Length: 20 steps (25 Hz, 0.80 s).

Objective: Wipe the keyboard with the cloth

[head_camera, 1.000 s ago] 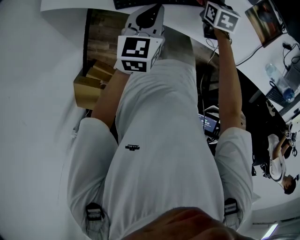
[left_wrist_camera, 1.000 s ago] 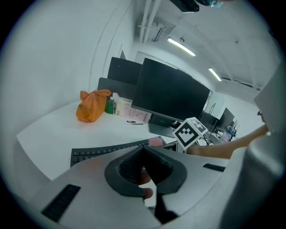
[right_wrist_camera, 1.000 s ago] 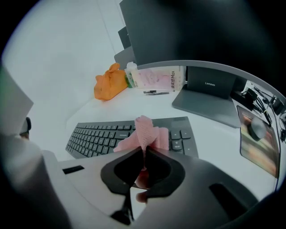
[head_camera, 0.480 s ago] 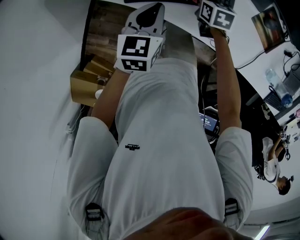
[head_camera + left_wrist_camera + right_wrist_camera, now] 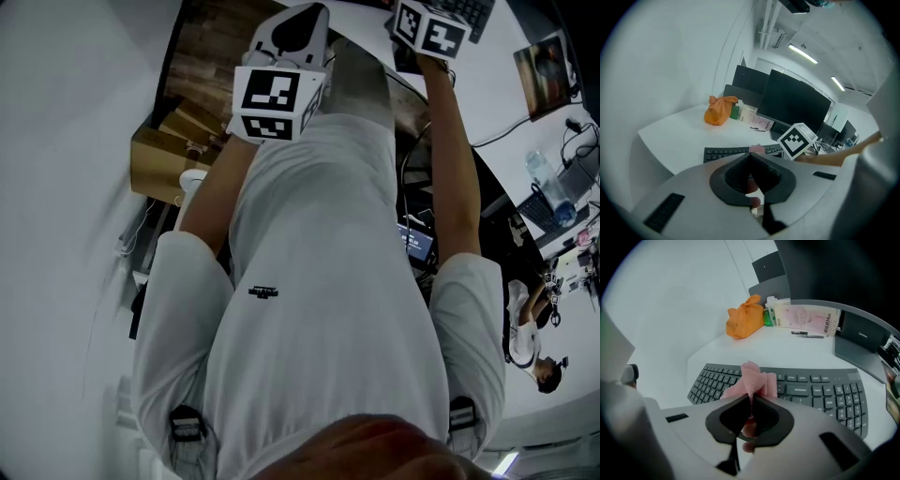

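Found left gripper (image 5: 751, 155) with jaws pressed together, nothing between them; noted orange bag (image 5: 743, 317) at far left of white desk (image 5: 740, 350); recorded black keyboard (image 5: 820, 392) lying flat across the desk's middle; found right gripper (image 5: 751, 403) pinching pink cloth (image 5: 753, 379), bunched upward, in front of the keyboard's left-centre keys; could not determine contact between cloth and keys.

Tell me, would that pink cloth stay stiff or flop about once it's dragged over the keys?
Probably floppy: the pink cloth bunches into soft folds where the right hand-held gripper pinches it. It looks light, since the folds stand up beyond the jaws unsupported. It should mould over the keyboard rather than shove it, though that's a guess.
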### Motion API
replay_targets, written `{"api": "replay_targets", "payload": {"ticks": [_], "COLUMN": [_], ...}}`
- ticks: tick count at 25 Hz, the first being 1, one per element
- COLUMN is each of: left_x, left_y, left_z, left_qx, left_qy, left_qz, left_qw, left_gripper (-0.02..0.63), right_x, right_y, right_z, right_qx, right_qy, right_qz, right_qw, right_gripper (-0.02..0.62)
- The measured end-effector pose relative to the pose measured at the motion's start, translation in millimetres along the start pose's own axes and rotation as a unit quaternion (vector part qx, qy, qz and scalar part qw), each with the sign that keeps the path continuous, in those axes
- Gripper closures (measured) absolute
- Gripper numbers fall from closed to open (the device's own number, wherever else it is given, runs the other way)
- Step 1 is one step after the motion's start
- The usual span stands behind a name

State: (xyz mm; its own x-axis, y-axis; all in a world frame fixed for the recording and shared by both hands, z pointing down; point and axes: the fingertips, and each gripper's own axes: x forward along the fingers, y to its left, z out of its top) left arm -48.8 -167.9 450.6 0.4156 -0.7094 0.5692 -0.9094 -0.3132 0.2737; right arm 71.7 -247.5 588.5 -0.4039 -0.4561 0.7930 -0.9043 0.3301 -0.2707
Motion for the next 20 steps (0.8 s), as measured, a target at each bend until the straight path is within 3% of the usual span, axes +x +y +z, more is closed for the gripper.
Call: {"api": "replay_targets", "payload": {"ticks": [20], "left_x": [-31.2], "left_y": [54.9], "left_z": [-11.2], "left_qx": [-0.044], "left_qy": [-0.016], "left_qz": [0.064], "left_qw": [0.9969], "left_gripper": [0.592], "right_x": [39.3], "right_y": [95.0], "right_z": [9.5], "right_qx": [-0.065], "right_qy": [0.026], "right_qz": [0.079], "right_qw": [0.994], "right_gripper": [0.569]}}
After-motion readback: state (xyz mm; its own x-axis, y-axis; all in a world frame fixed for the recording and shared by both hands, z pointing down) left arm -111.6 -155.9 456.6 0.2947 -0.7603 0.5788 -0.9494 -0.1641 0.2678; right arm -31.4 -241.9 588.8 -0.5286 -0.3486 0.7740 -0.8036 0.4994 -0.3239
